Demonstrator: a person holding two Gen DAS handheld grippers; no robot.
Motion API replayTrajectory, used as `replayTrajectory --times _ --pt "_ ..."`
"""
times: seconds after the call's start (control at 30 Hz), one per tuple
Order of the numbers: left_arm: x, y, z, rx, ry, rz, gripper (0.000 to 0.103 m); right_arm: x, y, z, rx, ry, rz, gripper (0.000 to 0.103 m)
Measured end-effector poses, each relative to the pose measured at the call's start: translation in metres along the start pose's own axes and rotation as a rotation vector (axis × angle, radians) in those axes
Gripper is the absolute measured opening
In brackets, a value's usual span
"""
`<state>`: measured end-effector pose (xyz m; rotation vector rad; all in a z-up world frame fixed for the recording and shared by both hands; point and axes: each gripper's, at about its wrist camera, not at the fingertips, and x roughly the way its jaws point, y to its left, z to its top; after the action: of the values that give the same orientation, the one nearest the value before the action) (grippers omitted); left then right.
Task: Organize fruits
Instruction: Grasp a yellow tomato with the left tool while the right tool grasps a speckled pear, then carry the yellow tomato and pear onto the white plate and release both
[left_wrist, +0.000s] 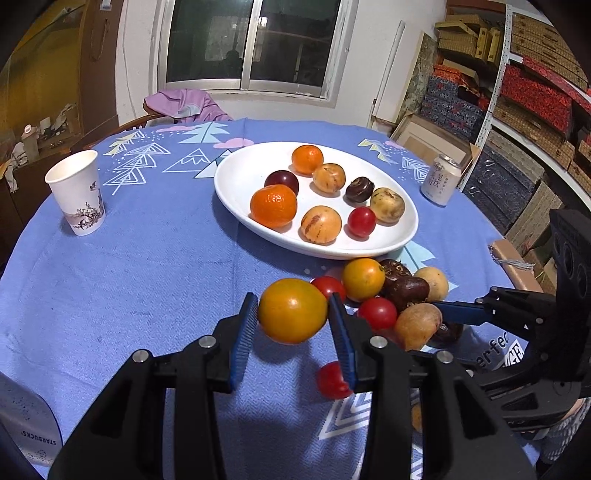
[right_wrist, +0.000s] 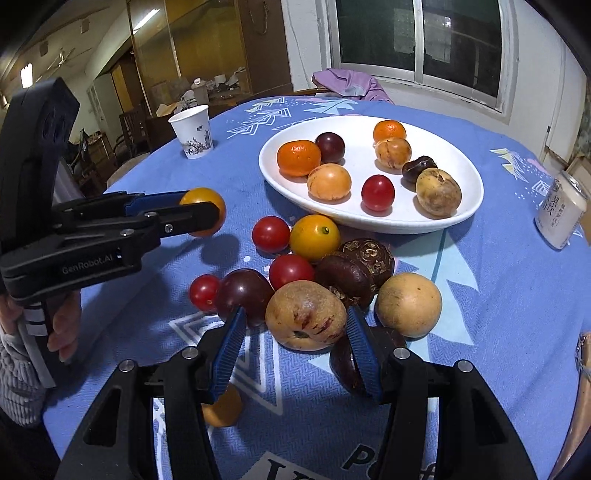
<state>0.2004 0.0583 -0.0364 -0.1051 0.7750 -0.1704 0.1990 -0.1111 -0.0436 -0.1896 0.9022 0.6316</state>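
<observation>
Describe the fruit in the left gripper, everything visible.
The yellow-orange tomato is round, smooth and glossy, orange on top fading to yellow below. The left gripper clamps it between the blue ribbed pads, one on each side. It hangs above the blue tablecloth, casting a shadow, left of the loose fruit pile.

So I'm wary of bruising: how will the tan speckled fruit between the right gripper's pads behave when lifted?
The tan speckled fruit is round and smooth, so it could roll or slip from the right gripper. Its red scuffs hint at tender skin. Neighbours touching it may shift.
</observation>
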Motion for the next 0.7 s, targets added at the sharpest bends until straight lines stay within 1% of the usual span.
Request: replayTrajectory --times 0.3,0.33,0.4,0.47,0.6,0.7 --pt "0.001 0.005 0.000 -0.024 0.006 0.006 0.039 0.000 0.000 0.000 -0.009 -0.007 0.003 0.058" --pt "0.001 0.006 -0.001 -0.024 0.007 0.006 0.039 -0.001 0.000 0.000 -0.005 -0.010 0.003 0.057" --pt "0.002 0.007 -0.001 -0.026 0.009 0.008 0.039 -0.001 0.000 -0.001 -0.014 -0.008 -0.011 0.044" --pt "0.002 0.009 0.000 -0.032 0.009 0.006 0.039 -0.003 -0.004 -0.001 0.009 -0.007 0.016 0.044" --pt "0.000 0.011 0.000 -0.041 -0.003 0.002 0.039 -0.005 -0.005 -0.001 0.014 -0.013 0.034 0.043" --pt "0.000 0.011 0.001 -0.042 -0.008 0.001 0.039 -0.018 -0.011 0.000 0.039 -0.051 0.063 0.043"
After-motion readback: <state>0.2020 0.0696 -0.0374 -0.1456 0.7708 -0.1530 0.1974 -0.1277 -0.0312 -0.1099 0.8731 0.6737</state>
